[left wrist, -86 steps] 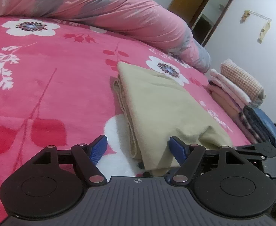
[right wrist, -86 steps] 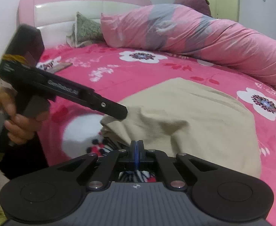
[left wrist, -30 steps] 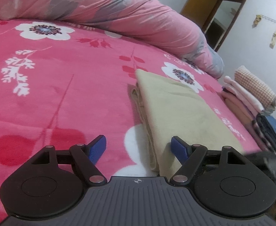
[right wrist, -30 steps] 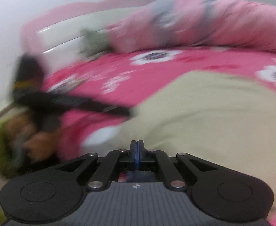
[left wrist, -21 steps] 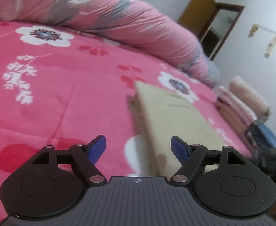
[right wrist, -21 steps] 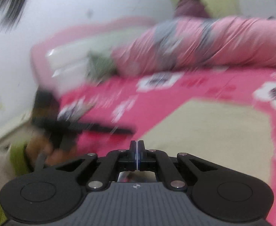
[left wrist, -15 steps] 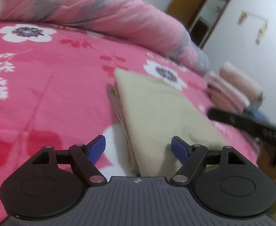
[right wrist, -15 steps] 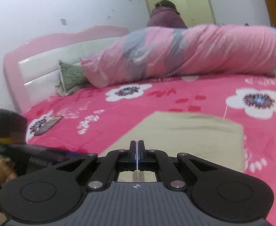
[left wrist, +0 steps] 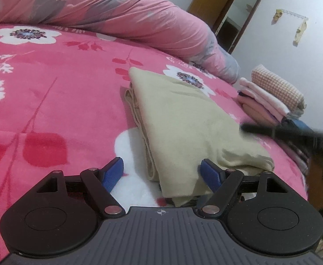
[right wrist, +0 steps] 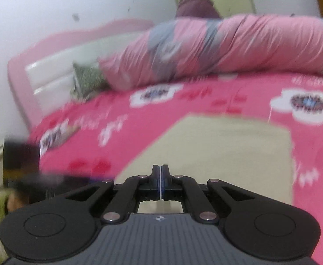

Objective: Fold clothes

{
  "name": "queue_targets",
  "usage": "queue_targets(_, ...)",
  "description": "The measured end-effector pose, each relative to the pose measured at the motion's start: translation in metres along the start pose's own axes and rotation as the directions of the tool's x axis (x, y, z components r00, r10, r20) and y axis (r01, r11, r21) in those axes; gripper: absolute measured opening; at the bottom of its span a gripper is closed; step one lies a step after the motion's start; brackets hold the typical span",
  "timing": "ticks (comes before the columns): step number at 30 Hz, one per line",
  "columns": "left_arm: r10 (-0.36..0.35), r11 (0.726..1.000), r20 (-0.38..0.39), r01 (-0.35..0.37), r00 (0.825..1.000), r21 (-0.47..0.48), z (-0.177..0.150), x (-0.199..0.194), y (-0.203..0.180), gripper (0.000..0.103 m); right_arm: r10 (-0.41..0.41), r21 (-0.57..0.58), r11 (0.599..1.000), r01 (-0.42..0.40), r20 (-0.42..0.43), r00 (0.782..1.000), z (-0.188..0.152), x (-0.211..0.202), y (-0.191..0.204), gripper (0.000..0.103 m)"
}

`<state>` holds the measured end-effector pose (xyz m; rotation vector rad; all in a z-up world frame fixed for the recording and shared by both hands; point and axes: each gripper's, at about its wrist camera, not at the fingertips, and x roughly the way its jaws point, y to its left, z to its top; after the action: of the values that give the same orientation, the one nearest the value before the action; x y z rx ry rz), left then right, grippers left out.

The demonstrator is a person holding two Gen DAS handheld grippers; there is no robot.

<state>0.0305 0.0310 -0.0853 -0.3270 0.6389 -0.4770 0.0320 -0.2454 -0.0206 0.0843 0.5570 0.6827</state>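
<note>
A folded beige garment [left wrist: 183, 119] lies on the pink flowered bedspread [left wrist: 51, 84]. My left gripper [left wrist: 162, 173] is open at the garment's near corner, which lies between the blue pads [left wrist: 114, 173] without being pressed. In the left wrist view my right gripper [left wrist: 282, 132] shows as a blurred black bar over the garment's right side. The right wrist view shows the right gripper [right wrist: 160, 181] shut with nothing between its pads, above the near edge of the beige garment [right wrist: 216, 154]. The left gripper [right wrist: 40, 178] is a dark blur at the left there.
A rolled pink and grey duvet [left wrist: 117, 11] lies along the far side of the bed. A stack of folded clothes [left wrist: 269, 97] sits at the bed's right edge. A pink headboard [right wrist: 62, 61] and a green pillow [right wrist: 86, 84] stand at the head end.
The right gripper has risen from the garment's near edge and now looks across it from higher up. It has come into the left wrist view at the right. The garment lies unchanged.
</note>
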Motion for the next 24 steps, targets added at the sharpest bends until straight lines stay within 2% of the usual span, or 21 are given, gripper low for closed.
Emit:
queue_targets(1,-0.002,1.0,0.004,0.002,1.0,-0.001,-0.001,0.0,0.0,0.078,-0.012,-0.004,1.0,0.012,0.019,1.0,0.008,0.003,-0.001,0.004)
queue_targets(4,-0.003,1.0,0.012,0.003,1.0,0.004,-0.003,-0.001,0.0,0.078,-0.045,-0.029,0.999,0.044,-0.041,0.998,0.011,0.031,-0.001,0.01)
queue_targets(7,-0.006,1.0,0.02,0.006,1.0,0.002,-0.002,-0.005,0.001,0.078,-0.059,-0.025,0.998,0.056,-0.167,0.984,-0.011,0.057,-0.006,0.01)
queue_targets(9,-0.009,1.0,0.026,0.009,1.0,-0.004,-0.001,-0.009,0.003,0.078,-0.062,0.005,0.998,0.064,-0.121,0.991,-0.022,0.047,-0.007,0.01)
queue_targets(12,0.002,1.0,0.061,0.0,0.998,-0.027,0.007,-0.018,0.008,0.077,-0.085,0.034,0.995,0.09,-0.119,0.989,-0.029,0.027,-0.006,0.01)
queue_targets(14,0.009,1.0,0.103,-0.006,0.995,-0.023,0.016,-0.024,0.008,0.077,-0.104,0.01,0.994,0.106,-0.127,0.986,-0.034,0.016,0.0,0.01)
queue_targets(17,-0.015,0.999,0.166,0.009,0.986,0.038,0.033,-0.026,-0.004,0.075,-0.141,-0.045,0.99,0.136,-0.131,0.981,-0.039,0.002,0.009,0.01)
queue_targets(20,-0.046,0.992,0.218,0.019,0.975,0.123,0.042,-0.016,-0.028,0.066,-0.149,-0.03,0.989,0.146,-0.116,0.982,-0.039,-0.009,0.009,0.01)
queue_targets(21,-0.063,0.987,0.223,0.028,0.973,0.158,0.042,-0.01,-0.037,0.065,-0.149,-0.011,0.989,0.149,-0.107,0.983,-0.038,-0.014,0.007,0.01)
queue_targets(23,-0.09,0.971,0.189,0.043,0.978,0.237,0.039,0.004,-0.054,0.055,-0.159,0.029,0.986,0.162,-0.076,0.984,-0.035,-0.027,0.001,0.01)
queue_targets(24,-0.096,0.96,0.17,0.046,0.981,0.277,0.034,0.01,-0.063,0.055,-0.17,0.051,0.984,0.173,-0.052,0.984,-0.034,-0.034,-0.003,0.01)
